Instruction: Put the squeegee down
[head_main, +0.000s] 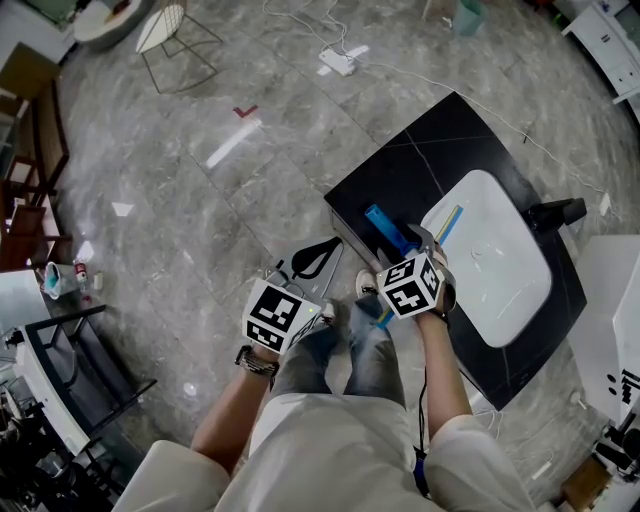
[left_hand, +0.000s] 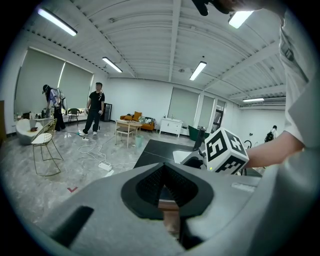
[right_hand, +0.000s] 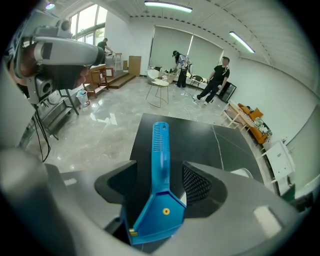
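Blue plastic squeegee (right_hand: 160, 150) held above the black marbled counter (head_main: 400, 170), not yet put down.
The right gripper (right_hand: 165, 186) is clamped on the squeegee's wide head, with the ribbed handle pointing forward over the counter's near corner, just beside the white oval basin (head_main: 500, 270) set into that counter. The left gripper (left_hand: 167, 176) hangs off the counter's near edge over the grey floor, its jaws drawn narrow with nothing between them.

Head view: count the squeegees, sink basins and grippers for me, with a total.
squeegee: 1
sink basin: 1
grippers: 2, the left gripper and the right gripper
total: 4
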